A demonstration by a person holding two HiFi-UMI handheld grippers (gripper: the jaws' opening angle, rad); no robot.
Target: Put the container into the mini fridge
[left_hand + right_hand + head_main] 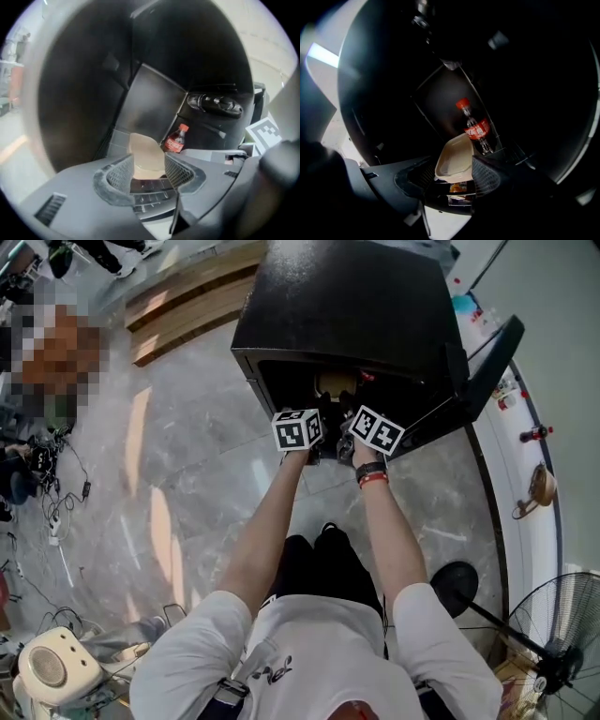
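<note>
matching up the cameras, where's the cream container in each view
Head view: container in the fridge opening, upper centre.
Left gripper view: low centre, just past the open jaws.
Right gripper view: low centre, tilted, just past the open jaws.
Shared landmark: cola bottle just right of it.

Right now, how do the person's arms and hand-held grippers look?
The left hand-held gripper and right hand-held gripper are dark grey with mesh-textured pads; each carries a white cube with black markers. White short sleeves; black watch and red band on right wrist.
</note>
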